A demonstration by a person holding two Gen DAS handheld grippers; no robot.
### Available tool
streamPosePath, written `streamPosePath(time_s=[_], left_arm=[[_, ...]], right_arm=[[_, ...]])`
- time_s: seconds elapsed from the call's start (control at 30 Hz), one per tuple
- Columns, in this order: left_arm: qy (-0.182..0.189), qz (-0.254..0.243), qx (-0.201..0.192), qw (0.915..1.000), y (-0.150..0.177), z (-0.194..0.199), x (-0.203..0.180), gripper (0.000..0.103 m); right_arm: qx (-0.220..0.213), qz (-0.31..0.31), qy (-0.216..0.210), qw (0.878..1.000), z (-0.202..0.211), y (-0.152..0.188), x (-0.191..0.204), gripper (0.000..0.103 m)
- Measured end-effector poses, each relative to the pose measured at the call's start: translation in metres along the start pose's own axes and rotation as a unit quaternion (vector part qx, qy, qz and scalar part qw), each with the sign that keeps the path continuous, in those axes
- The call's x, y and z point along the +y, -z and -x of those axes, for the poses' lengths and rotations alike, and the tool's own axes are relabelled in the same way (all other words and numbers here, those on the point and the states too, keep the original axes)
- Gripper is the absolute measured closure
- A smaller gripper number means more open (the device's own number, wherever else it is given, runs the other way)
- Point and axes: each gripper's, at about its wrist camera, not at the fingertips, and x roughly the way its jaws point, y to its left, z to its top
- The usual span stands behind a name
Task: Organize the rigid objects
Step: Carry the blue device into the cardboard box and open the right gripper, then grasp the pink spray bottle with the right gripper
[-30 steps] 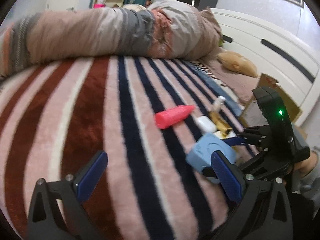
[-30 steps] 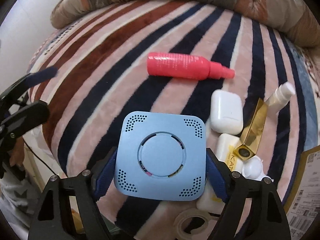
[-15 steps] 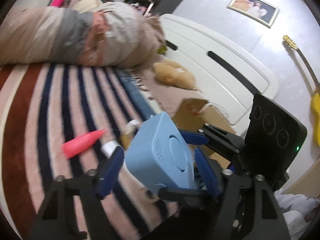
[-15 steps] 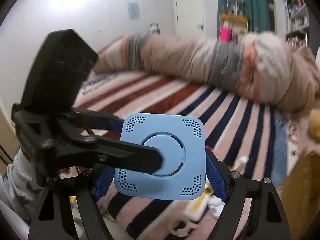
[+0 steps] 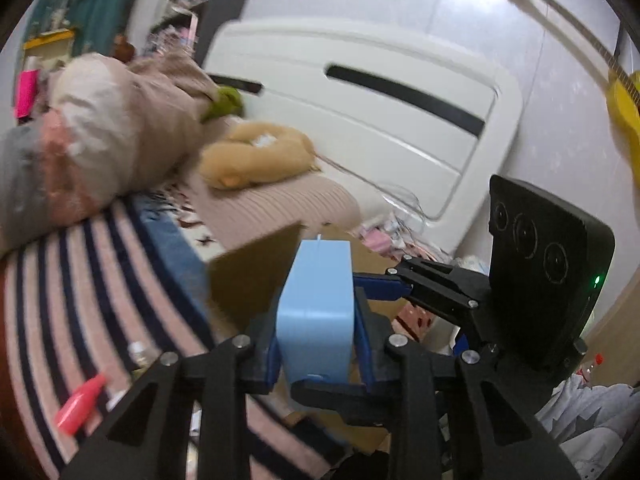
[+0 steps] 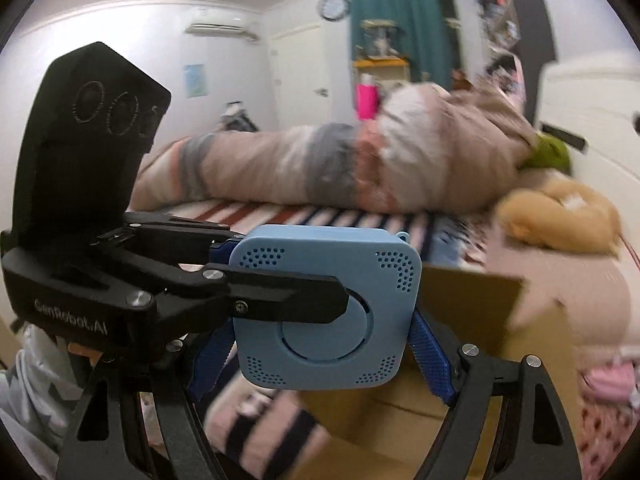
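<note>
A light blue square box with dotted vents (image 6: pixel 328 312) is held in the air between both grippers. My left gripper (image 5: pixel 316 344) is shut on its flat faces; the box shows edge-on (image 5: pixel 316 312). My right gripper (image 6: pixel 320 356) has its blue pads against the box's left and right edges and looks shut on it. The left gripper crosses the right wrist view from the left (image 6: pixel 224 288). The right gripper shows at right in the left wrist view (image 5: pixel 448 292). A brown cardboard box (image 6: pixel 472 320) stands behind and below. A pink bottle (image 5: pixel 80 404) lies on the striped blanket.
A striped blanket (image 5: pixel 80 280) covers the bed. A rolled duvet (image 6: pixel 320 168) lies along the back. A tan plush toy (image 5: pixel 256 156) sits by the white headboard (image 5: pixel 360 100). A yellow guitar (image 5: pixel 624 96) hangs on the wall.
The blue box was lifted off the blanket by my right gripper. My left gripper closed on its faces. Both have swung toward the cardboard box.
</note>
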Motion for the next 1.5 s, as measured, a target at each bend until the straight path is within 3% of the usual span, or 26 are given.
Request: streamPosePath(time_s=[0.23, 0.37, 0.43, 0.53, 0.6, 0.67, 0.8, 0.87, 1.03, 1.3, 1.5], left_arm=[[0.018, -0.001, 0.104, 0.9944, -0.005, -0.071, -0.016, 0.074], [0.010, -0.004, 0.135, 0.9908, 0.004, -0.088, -0.016, 0.072], [-0.003, -0.012, 0.141, 0.9900, 0.005, -0.092, -0.015, 0.066], [-0.012, -0.013, 0.131, 0.9912, 0.003, -0.088, -0.013, 0.049], [-0.017, -0.011, 0.120, 0.9926, 0.002, -0.077, -0.010, 0.045], [-0.021, -0.007, 0.108, 0.9939, 0.000, -0.067, -0.007, 0.043], [-0.035, 0.001, 0.077, 0.9964, 0.000, -0.033, 0.003, 0.039], [-0.051, 0.002, 0.063, 0.9967, 0.003, -0.012, 0.008, 0.039], [-0.106, 0.015, 0.026, 0.9939, 0.016, 0.044, 0.031, 0.035], [-0.204, 0.050, -0.005, 0.9777, 0.068, 0.118, 0.096, 0.031], [-0.231, 0.095, -0.005, 0.9682, 0.120, 0.145, 0.156, 0.031]], right_arm=[[0.088, -0.060, 0.020, 0.994, -0.011, 0.029, -0.064, 0.024], [0.128, -0.046, 0.039, 0.990, -0.021, 0.041, -0.068, 0.024], [0.137, -0.041, 0.048, 0.989, -0.024, 0.047, -0.069, 0.024], [0.143, -0.032, 0.067, 0.987, -0.027, 0.050, -0.069, 0.023], [0.144, -0.035, 0.069, 0.987, -0.028, 0.050, -0.071, 0.022], [0.139, -0.037, 0.069, 0.987, -0.023, 0.049, -0.068, 0.014], [0.125, -0.028, 0.074, 0.989, -0.019, 0.040, -0.060, 0.012], [0.109, -0.021, 0.077, 0.991, -0.013, 0.035, -0.051, 0.006], [0.087, 0.000, 0.077, 0.993, -0.009, 0.018, -0.019, 0.005], [0.067, 0.044, 0.007, 0.997, -0.038, -0.003, 0.063, 0.005], [0.124, 0.041, -0.070, 0.989, -0.113, 0.003, 0.122, 0.005]])
